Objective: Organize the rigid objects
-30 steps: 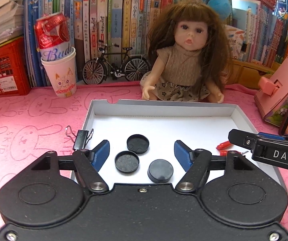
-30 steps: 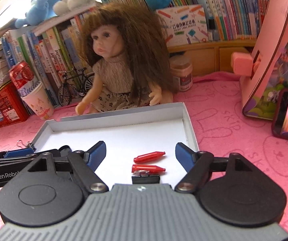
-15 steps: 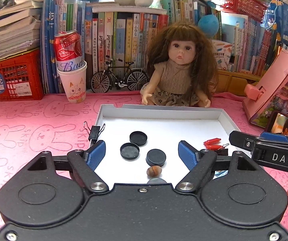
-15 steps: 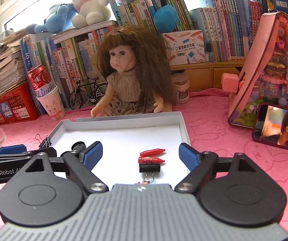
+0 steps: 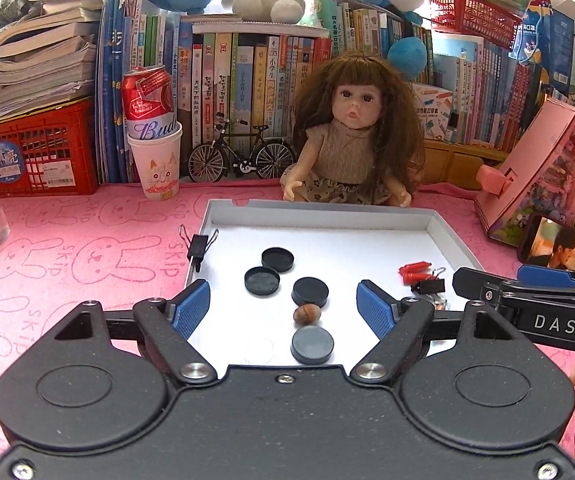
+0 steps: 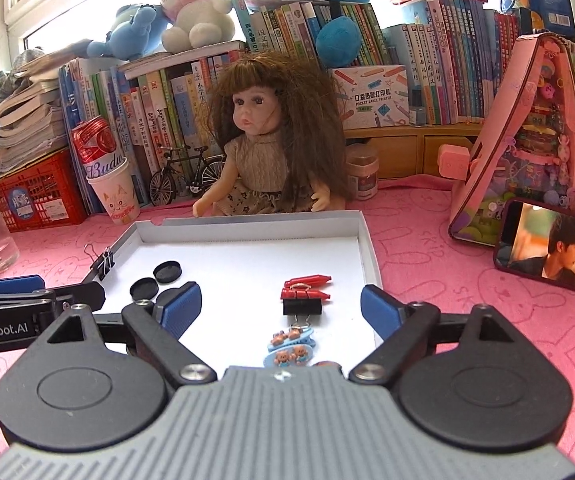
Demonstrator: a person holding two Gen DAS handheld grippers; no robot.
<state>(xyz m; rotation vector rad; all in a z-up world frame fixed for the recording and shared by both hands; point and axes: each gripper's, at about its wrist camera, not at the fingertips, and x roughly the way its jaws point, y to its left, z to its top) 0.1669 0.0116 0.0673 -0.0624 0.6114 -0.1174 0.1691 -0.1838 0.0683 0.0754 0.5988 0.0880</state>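
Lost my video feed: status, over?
Both claws, left and right, open, empty. Caps, clips lie in the white tray. Nothing blocking.

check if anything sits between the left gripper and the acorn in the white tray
Yes. A grey disc lies in the white tray between the open left gripper and the acorn, touching or nearly touching it. A black disc sits just beyond the acorn.
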